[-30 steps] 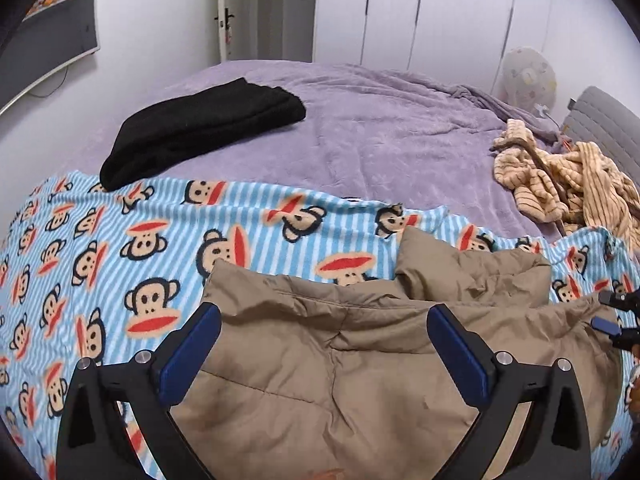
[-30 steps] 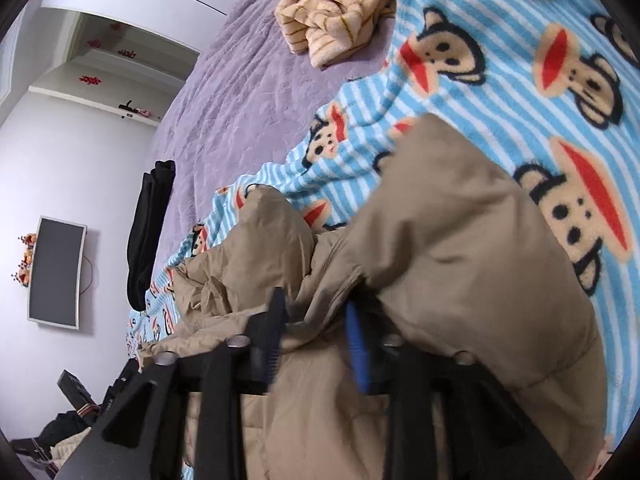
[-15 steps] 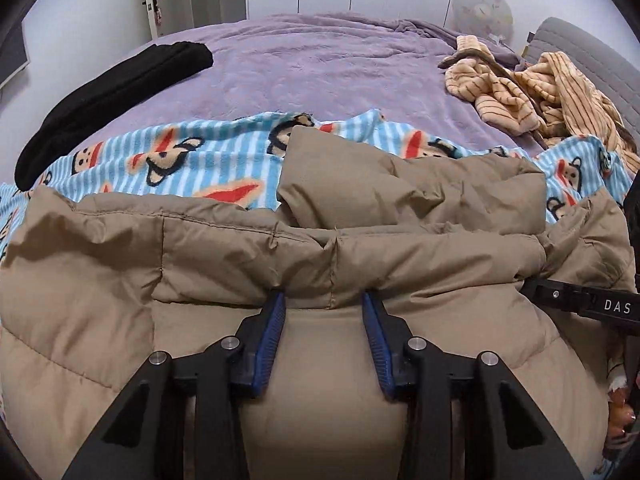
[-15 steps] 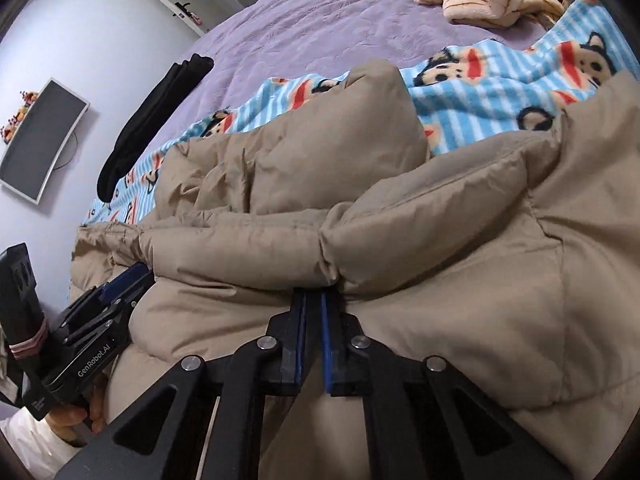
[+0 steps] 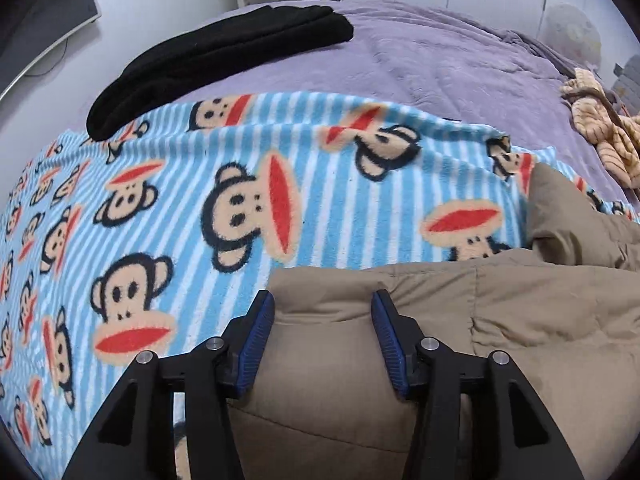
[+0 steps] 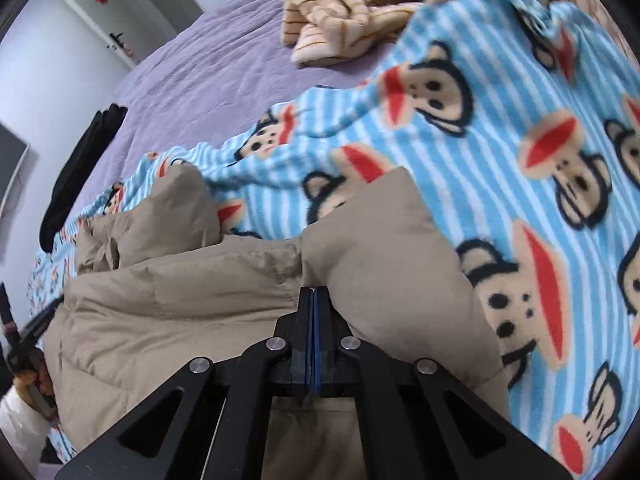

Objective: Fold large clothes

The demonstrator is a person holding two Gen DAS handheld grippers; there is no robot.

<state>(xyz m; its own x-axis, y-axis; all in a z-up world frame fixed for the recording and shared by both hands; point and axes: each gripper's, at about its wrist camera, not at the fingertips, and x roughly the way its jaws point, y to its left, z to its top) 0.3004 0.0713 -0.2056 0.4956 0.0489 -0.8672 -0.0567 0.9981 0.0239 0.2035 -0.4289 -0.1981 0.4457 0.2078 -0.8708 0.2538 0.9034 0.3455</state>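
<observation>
A tan padded jacket lies folded on a blue striped monkey-print blanket. It also shows in the right wrist view. My left gripper is open, its blue pads standing on either side of the jacket's folded left corner without pinching it. My right gripper is shut on the jacket's fabric at a seam near its right corner. The left gripper and the hand holding it show at the left edge of the right wrist view.
The blanket covers the near part of a purple bed. A folded black garment lies at the back left. A cream striped garment lies crumpled at the back right. A wall screen hangs at the left.
The left gripper has let go of the jacket's folded edge and opened, now at its left corner. The right gripper stays shut on the fabric and has carried it onto the blanket.
</observation>
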